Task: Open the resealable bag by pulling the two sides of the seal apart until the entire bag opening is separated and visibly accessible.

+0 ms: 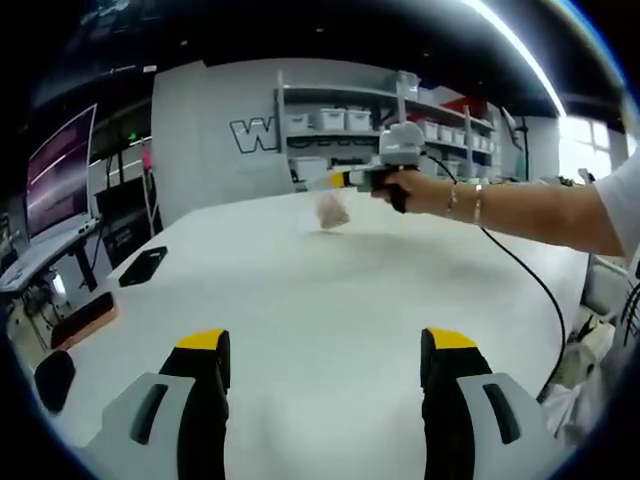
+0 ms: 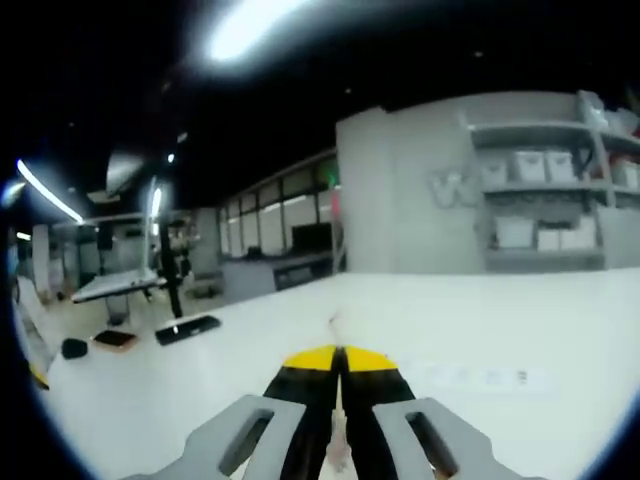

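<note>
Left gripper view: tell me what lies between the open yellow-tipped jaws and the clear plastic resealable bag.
Only bare white table lies between the left gripper and the clear plastic resealable bag, which hangs from the right gripper.

The left gripper view looks from low over the white surface (image 1: 330, 310) toward the far shelves (image 1: 380, 125), set well back. The right gripper view sits lower, facing left of them. Both share the surface and shelves

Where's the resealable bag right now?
In the left gripper view the resealable bag hangs from the right gripper, held out above the far part of the white table, in front of the storage shelves.
</note>
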The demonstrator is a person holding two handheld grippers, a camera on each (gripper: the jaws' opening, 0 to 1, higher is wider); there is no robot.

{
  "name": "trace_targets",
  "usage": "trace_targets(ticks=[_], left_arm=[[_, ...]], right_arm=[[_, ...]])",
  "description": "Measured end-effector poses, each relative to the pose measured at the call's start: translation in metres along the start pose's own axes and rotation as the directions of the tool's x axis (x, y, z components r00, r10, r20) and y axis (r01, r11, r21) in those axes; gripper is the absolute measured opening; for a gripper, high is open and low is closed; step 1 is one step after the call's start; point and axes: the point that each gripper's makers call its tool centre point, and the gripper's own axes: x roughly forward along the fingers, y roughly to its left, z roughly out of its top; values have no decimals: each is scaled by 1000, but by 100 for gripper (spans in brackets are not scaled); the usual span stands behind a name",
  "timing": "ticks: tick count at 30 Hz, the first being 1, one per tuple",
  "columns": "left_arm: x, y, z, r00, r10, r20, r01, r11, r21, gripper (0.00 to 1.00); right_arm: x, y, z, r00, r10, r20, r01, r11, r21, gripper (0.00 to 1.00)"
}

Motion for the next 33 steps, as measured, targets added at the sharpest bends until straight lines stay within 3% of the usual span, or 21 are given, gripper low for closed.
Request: trace_targets(ticks=[33], left_arm=[[-9,-9,6,1000,-3,17,2,1000,10,77]], right_arm=[[-33,7,7,1000,1,26,-2,999,37,0]])
